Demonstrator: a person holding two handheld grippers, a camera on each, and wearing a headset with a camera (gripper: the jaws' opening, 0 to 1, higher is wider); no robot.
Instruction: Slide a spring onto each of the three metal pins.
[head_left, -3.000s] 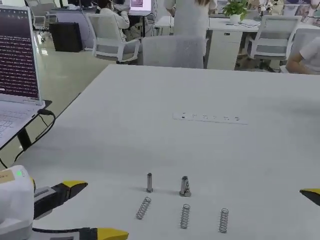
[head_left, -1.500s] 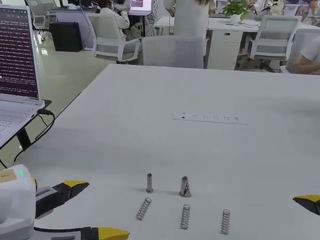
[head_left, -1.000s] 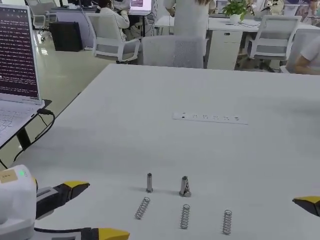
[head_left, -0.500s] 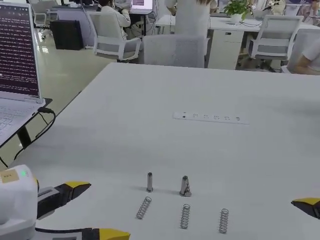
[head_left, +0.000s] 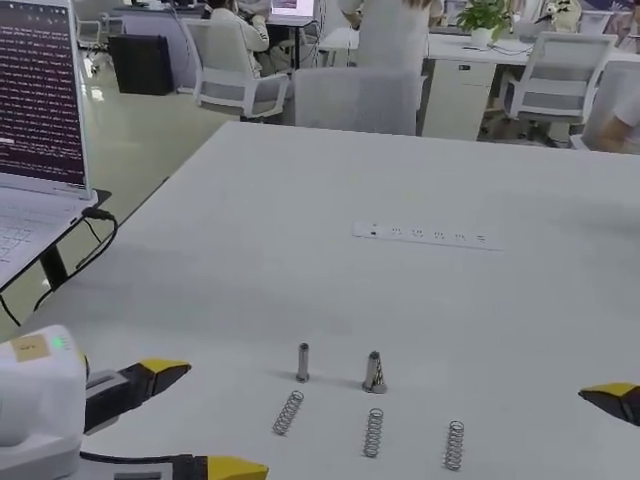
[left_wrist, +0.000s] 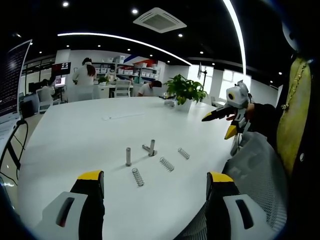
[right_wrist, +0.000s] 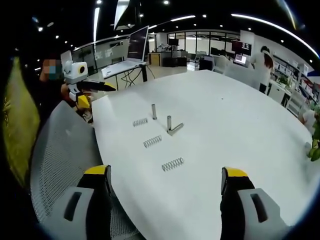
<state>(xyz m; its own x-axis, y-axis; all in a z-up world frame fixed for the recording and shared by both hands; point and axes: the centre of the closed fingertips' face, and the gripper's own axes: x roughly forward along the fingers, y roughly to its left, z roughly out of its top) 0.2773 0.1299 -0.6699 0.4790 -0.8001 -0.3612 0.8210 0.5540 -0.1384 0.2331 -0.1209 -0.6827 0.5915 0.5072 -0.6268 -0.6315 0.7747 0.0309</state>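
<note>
Two steel pins stand upright on the white table: pin one (head_left: 303, 362) (left_wrist: 128, 156) (right_wrist: 154, 111) and pin two (head_left: 374, 371) (left_wrist: 152, 147) (right_wrist: 169, 122). A third pin (left_wrist: 145, 148) (right_wrist: 176, 129) lies tipped against the foot of pin two. Three loose springs lie in a row in front of them: left spring (head_left: 288, 412), middle spring (head_left: 373, 433), right spring (head_left: 454, 445). My left gripper (head_left: 200, 420) (left_wrist: 155, 177) is open, left of the springs. My right gripper (head_left: 612, 398) (right_wrist: 165, 172) is open at the right edge, apart from them.
An open laptop (head_left: 35, 110) on a stand sits off the table's left side. A flush power strip (head_left: 425, 236) is set in the table farther back. Office chairs (head_left: 355, 100), desks and people are beyond the far edge.
The head camera has drifted slightly. Pins and springs lie where they were, and both grippers stay open in much the same places.
</note>
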